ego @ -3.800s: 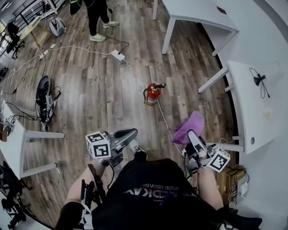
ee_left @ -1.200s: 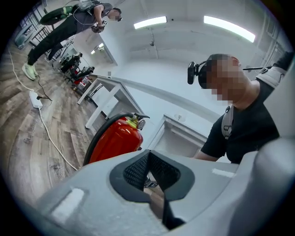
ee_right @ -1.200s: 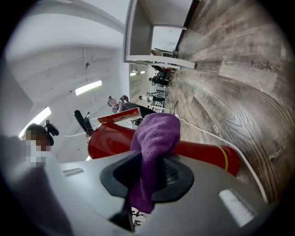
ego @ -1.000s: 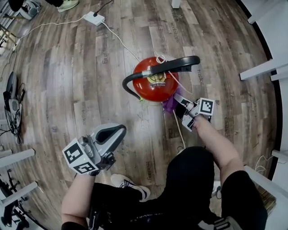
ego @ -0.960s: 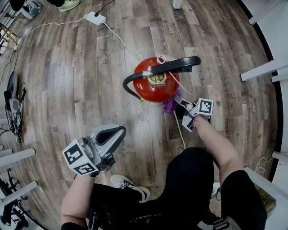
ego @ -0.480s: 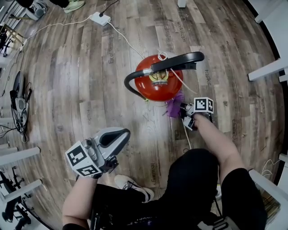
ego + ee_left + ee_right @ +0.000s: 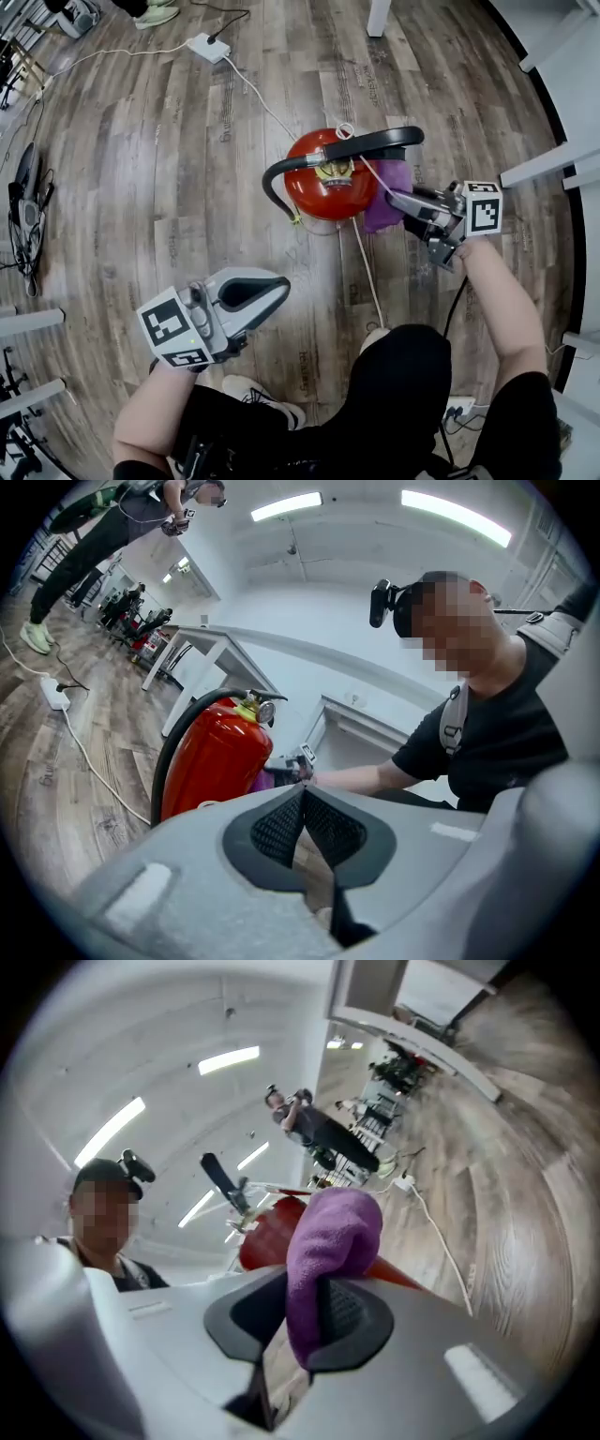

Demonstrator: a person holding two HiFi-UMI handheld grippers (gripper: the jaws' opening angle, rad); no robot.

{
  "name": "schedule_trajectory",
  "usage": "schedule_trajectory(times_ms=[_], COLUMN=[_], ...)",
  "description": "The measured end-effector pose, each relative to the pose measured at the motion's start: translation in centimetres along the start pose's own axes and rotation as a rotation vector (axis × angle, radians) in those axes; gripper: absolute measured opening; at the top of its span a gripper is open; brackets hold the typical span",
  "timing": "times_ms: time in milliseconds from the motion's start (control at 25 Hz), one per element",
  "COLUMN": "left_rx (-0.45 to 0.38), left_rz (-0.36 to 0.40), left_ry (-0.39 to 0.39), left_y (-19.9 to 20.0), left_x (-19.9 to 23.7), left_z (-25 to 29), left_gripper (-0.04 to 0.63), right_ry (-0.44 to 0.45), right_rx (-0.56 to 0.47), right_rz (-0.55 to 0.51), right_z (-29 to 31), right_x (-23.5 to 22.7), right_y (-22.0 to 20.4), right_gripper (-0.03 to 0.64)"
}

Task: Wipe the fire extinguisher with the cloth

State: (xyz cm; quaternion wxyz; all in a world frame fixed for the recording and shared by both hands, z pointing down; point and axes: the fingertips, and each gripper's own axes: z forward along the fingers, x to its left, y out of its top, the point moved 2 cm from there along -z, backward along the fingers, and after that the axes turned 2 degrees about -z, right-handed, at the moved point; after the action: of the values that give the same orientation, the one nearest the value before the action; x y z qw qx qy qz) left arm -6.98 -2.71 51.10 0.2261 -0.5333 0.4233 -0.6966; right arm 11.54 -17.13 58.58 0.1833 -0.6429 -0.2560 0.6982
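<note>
While holding the right gripper [image 7: 401, 200] level at the right of the scene, clamps its 2 jaws on a fold of the purple cloth [image 7: 384, 208], pads pinching the fabric between them. Lets the rest of the cloth bulge out past the fingertips in a rounded wad. Sets that wad at the right side of the fire extinguisher [image 7: 317, 187], just under the black handle [image 7: 375, 142], where it looks to touch the red body.

Carries the left gripper [image 7: 267, 286] near and to the left, well apart from the extinguisher, its 2 jaws clenched together with nothing between them, pointed level toward the red cylinder.

Stands upright on the wood floor [image 7: 141, 216], seen from above in the head view, with a black hose [image 7: 270, 183] curling down the left side and a small gauge [image 7: 265, 702] at the top beside the valve.

Runs as a white cable [image 7: 364, 267] from a white power strip [image 7: 208, 47] at the far left, past the extinguisher and on toward the near side.

Shows white table legs [image 7: 380, 14] at the far edge and 1 other person [image 7: 94, 536] standing far off at the left in the left gripper view.
</note>
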Motion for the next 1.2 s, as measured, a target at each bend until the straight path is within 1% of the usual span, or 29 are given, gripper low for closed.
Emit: schedule_trajectory(times_ms=[80, 200, 280, 400, 480, 520, 600, 680, 720, 760, 800, 880, 960, 1040, 1080, 1200], left_rx=[-0.004, -0.002, 0.014, 0.034, 0.067, 0.084, 0.101, 0.103, 0.1, 0.096, 0.094, 0.094, 0.085, 0.075, 0.073, 0.074], left_rz=[0.003, 0.024, 0.085, 0.214, 0.262, 0.267, 0.263, 0.249, 0.24, 0.232, 0.227, 0.225, 0.225, 0.219, 0.215, 0.206], left_ry=[-0.009, -0.008, -0.006, -0.021, -0.04, -0.049, -0.057, -0.05, -0.044, -0.038, -0.034, -0.028, -0.027, -0.023, -0.019, 0.002], left_y=[0.1, 0.3, 0.3, 0.3, -0.1, -0.3, -0.6, -0.5, -0.5, -0.4, -0.4, -0.5, -0.4, -0.2, 0.0, 0.4], left_x=[-0.1, -0.1, -0.3, -1.0, -1.4, -1.6, -1.8, -1.5, -1.3, -1.0, -0.8, -0.5, -0.4, -0.6, -0.8, -1.4], left_z=[0.0, -0.3, -0.2, 0.5, 0.9, 1.0, 1.0, 0.8, 0.7, 0.6, 0.5, 0.5, 0.4, 0.1, -0.1, -1.0], left_gripper=[-0.005, -0.005, -0.005, -0.005, -0.005, -0.005, -0.005, -0.005, -0.005, -0.005, -0.005, -0.005, -0.005, -0.005, -0.005, -0.005], right_ry=[0.039, 0.045, 0.045, 0.055, 0.055, 0.051, 0.06, 0.102, 0.128, 0.152, 0.176, 0.211, 0.216, 0.207, 0.207, 0.206], right_rx=[0.122, 0.283, 0.366, 0.495, 0.57, 0.59, 0.576, 0.53, 0.522, 0.536, 0.571, 0.677, 0.785, 0.854, 0.866, 0.84], right_rz=[-0.085, -0.177, -0.204, -0.213, -0.219, -0.22, -0.221, -0.232, -0.242, -0.253, -0.263, -0.271, -0.257, -0.224, -0.2, -0.122], right_z=[-0.8, -1.3, -1.0, -0.2, -0.1, -0.3, -0.7, -0.4, 0.2, 1.0, 2.1, 4.5, 6.5, 8.0, 8.7, 10.0], right_x=[2.2, 4.1, 4.4, 4.3, 4.4, 4.4, 4.9, 5.9, 6.4, 6.8, 7.1, 6.9, 5.9, 4.2, 3.4, 0.4], right_y=[2.6, 5.6, 7.0, 8.7, 10.1, 10.9, 12.9, 14.9, 15.5, 15.8, 15.7, 14.5, 13.2, 12.0, 11.7, 11.2], right_gripper=[0.063, 0.063, 0.063, 0.063, 0.063, 0.063, 0.063, 0.063, 0.063, 0.063, 0.063, 0.063, 0.063, 0.063, 0.063, 0.063])
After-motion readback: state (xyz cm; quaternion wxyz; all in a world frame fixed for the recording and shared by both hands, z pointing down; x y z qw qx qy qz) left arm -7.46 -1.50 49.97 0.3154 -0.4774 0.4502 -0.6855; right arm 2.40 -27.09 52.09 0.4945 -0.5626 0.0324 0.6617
